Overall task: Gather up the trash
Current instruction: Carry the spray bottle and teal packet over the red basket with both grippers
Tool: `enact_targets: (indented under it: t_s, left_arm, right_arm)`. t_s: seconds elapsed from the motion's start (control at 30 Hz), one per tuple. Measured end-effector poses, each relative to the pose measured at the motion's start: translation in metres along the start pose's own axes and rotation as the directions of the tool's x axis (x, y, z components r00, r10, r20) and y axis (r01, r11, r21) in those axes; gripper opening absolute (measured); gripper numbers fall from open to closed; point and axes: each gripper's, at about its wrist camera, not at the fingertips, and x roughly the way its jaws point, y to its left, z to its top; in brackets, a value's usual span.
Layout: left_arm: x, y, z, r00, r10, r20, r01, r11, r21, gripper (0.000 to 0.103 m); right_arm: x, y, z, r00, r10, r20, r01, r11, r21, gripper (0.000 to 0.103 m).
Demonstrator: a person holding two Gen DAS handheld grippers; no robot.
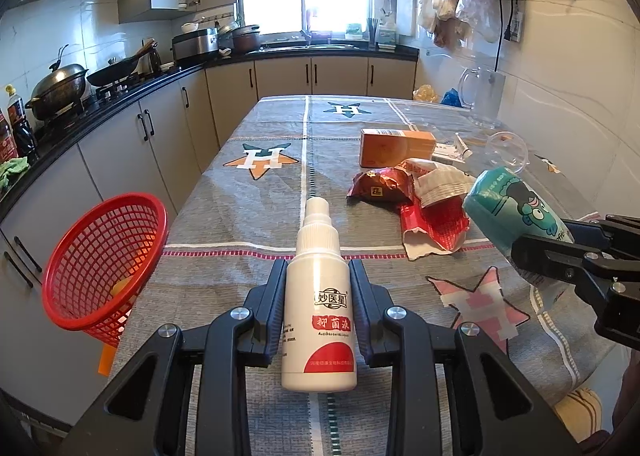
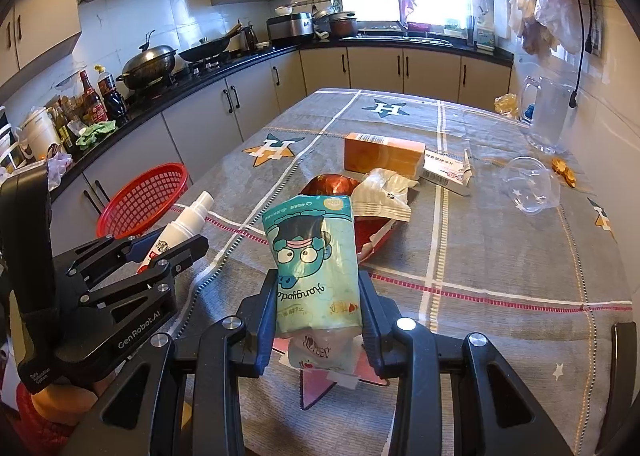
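My left gripper is shut on a white spray bottle with a red label, its nozzle pointing away over the table; the same gripper and bottle show at the left of the right wrist view. My right gripper is shut on a teal tissue pack with a cartoon face, held upright above the cloth; this pack and gripper appear at the right of the left wrist view. A red mesh basket hangs at the table's left edge, tilted, with something orange inside.
On the grey checked tablecloth lie red crumpled wrappers, a white wrapper, an orange box, a flat white carton, an overturned clear cup and a glass pitcher. Kitchen counter with pots runs along the left.
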Motion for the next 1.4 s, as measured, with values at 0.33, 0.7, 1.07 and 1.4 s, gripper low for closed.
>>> enact_targets:
  t_s: [0.33,0.7,1.07,1.4]
  left_arm:
    - [-0.001,0.009,0.000,1.000,0.010,0.003,-0.010,1.000,-0.013,0.029]
    - [-0.008,0.044,0.005,0.998,0.053,0.024,-0.051,0.996,-0.075,0.029]
    - [-0.018,0.137,0.013,0.990,0.139,0.036,-0.128,0.967,-0.221,0.029]
    - [0.007,0.223,0.001,0.985,0.171,-0.038,-0.174,0.925,-0.339,0.029]
  right_arm:
    - [0.004,0.009,0.004,1.000,0.010,-0.008,-0.010,1.000,-0.020,0.040]
    - [0.023,0.024,0.022,0.996,0.074,-0.047,-0.076,0.997,-0.030,0.040]
    - [0.057,0.075,0.064,0.975,0.195,-0.105,-0.203,0.977,-0.070,0.040]
    - [0.112,0.142,0.101,0.937,0.305,-0.172,-0.322,0.943,-0.082,0.041]
